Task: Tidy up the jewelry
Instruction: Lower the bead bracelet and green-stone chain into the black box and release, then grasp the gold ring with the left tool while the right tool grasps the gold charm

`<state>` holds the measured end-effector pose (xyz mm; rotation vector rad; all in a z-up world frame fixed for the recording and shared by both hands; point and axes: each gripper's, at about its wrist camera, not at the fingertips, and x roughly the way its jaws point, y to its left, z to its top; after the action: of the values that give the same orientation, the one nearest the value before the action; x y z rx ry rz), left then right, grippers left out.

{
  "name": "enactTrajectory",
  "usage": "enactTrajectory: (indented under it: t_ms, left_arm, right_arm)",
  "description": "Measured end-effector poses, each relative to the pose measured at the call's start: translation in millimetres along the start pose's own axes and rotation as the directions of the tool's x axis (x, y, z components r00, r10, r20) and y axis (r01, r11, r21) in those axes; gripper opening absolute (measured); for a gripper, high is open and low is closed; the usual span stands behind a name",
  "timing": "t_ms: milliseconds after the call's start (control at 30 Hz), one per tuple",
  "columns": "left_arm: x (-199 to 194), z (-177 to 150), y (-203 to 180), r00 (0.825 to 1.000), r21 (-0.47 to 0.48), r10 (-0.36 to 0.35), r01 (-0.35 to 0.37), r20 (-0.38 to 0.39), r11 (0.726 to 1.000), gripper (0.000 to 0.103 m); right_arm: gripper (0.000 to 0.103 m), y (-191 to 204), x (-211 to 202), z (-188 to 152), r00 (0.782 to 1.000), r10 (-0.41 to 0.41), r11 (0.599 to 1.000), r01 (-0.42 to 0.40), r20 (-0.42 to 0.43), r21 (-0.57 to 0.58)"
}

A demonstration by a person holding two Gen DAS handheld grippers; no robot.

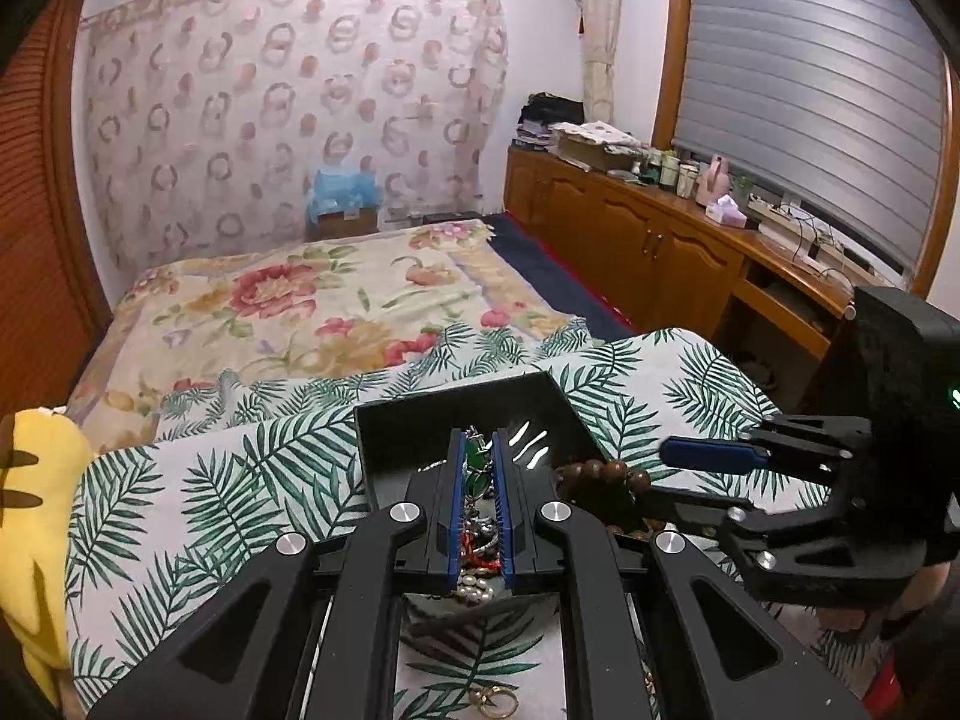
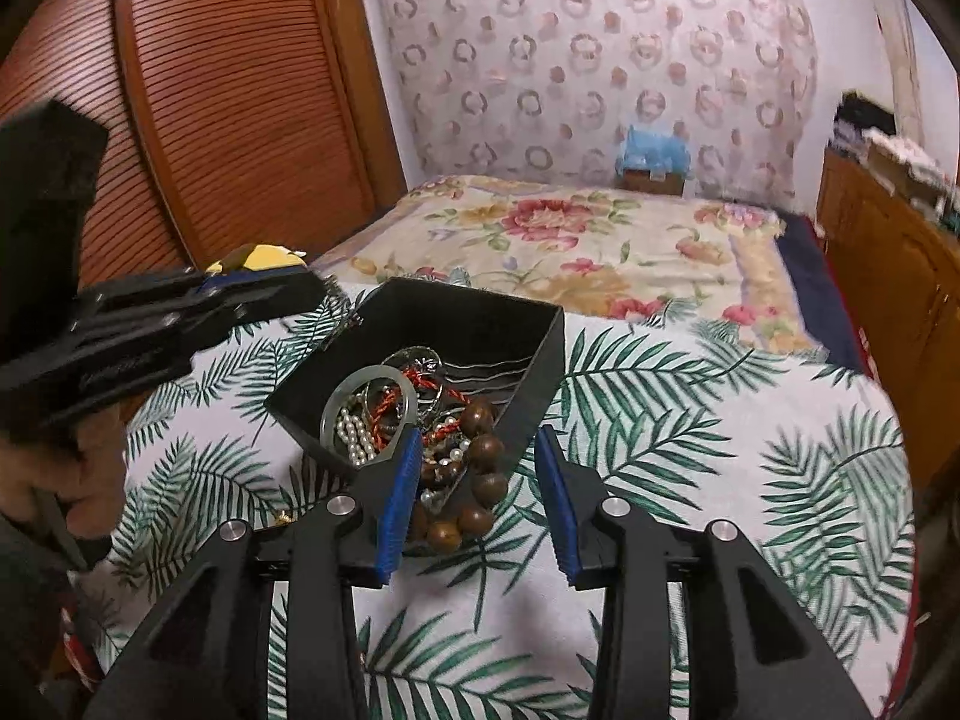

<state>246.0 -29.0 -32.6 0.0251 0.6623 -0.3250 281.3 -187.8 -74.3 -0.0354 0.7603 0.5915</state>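
Note:
A black open box [image 2: 543, 372] sits on a leaf-print cloth [image 2: 690, 480], holding a pale bangle [image 2: 336, 402], pearls [image 2: 354, 441] and red cord. A brown wooden bead bracelet [image 2: 483, 450] drapes over its near corner. My right gripper [image 2: 479, 438] is open and straddles those beads, its pads not pressing them; in the left wrist view the right gripper [image 1: 666, 480] reaches in beside the bracelet [image 1: 600, 474]. My left gripper [image 1: 478, 441] is shut above the box [image 1: 420, 420]. A green piece [image 1: 477, 459] shows in its narrow gap; whether it is pinched is unclear.
A gold ring-shaped piece [image 1: 497, 702] lies on the cloth in front of the box. A yellow plush toy [image 1: 36, 510] sits at the left edge. Behind lies a floral blanket [image 1: 312, 306], with wooden cabinets [image 1: 648, 240] along the right. A hand [image 2: 66, 480] holds the left gripper.

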Motion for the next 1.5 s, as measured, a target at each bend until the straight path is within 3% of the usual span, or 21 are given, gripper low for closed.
enactTrajectory:
  t_ms: [33, 100, 200, 400, 733, 833, 933, 1000, 1200, 1433, 1500]
  left_arm:
    - [0.1, -1.2, 0.2, 1.0, 0.0, -0.001, 0.001, 0.0, 1.0, 0.008]
    - [0.6, -1.5, 0.7, 1.0, 0.0, -0.001, 0.001, -0.001, 1.0, 0.008]
    - [1.8, -4.7, 2.4, 1.0, 0.0, -0.004, 0.004, -0.002, 1.0, 0.008]
    - [5.3, -9.7, 9.2, 1.0, -0.013, -0.01, 0.01, -0.006, 1.0, 0.008]
    - [10.9, -1.7, 14.7, 1.0, -0.022, -0.023, 0.023, 0.009, 0.999, 0.009]
    - [7.4, 0.6, 19.5, 0.999, -0.032, -0.028, 0.028, 0.019, 0.999, 0.009]
    - [2.0, -2.2, 22.7, 0.999, -0.035, -0.029, 0.03, 0.016, 0.999, 0.013]
    - [-3.0, -6.3, 22.8, 1.0, -0.027, -0.02, 0.021, 0.014, 0.999, 0.02]
    - [-21.6, -37.5, 16.0, 1.0, 0.034, 0.003, -0.003, -0.01, 0.999, 0.023]
    - [-19.8, -84.3, 9.9, 0.993, 0.028, -0.027, 0.031, -0.111, 0.999, 0.024]
    - [-16.0, -93.9, 6.4, 0.99, 0.033, -0.034, 0.039, -0.138, 0.999, 0.032]
  right_arm:
    - [0.041, -1.8, 3.8, 1.0, 1.0, 0.0, 1.0, 0.0, -0.008, 0.01]
    - [0.025, -3.1, 8.7, 2.6, 1.0, -0.006, 1.0, 0.006, -0.023, 0.012]
    - [0.015, -2.9, 12.6, 2.9, 0.999, -0.003, 1.0, 0.003, -0.044, 0.001]
    - [0.015, 7.2, 5.4, 8.0, 0.999, -0.035, 0.997, 0.034, -0.012, -0.072]
    - [0.016, 16.4, 7.2, 46.6, 0.996, 0.034, 0.995, -0.026, 0.083, -0.095]
    - [0.025, 14.4, 7.8, 49.5, 0.995, 0.032, 0.996, -0.024, 0.092, -0.085]
    - [0.025, 13.9, 2.3, 48.4, 0.994, 0.044, 0.996, -0.036, 0.097, -0.083]
    - [0.025, 17.0, -7.1, 42.4, 0.994, 0.041, 0.995, -0.031, 0.103, -0.098]
    - [0.025, 28.5, -27.4, 2.7, 0.998, 0.038, 0.99, -0.03, 0.056, -0.134]
    - [0.025, 48.4, -26.3, -50.5, 0.998, 0.045, 0.983, -0.054, -0.053, -0.173]
    - [0.025, 53.2, -21.4, -61.9, 0.995, 0.044, 0.98, -0.06, -0.086, -0.19]
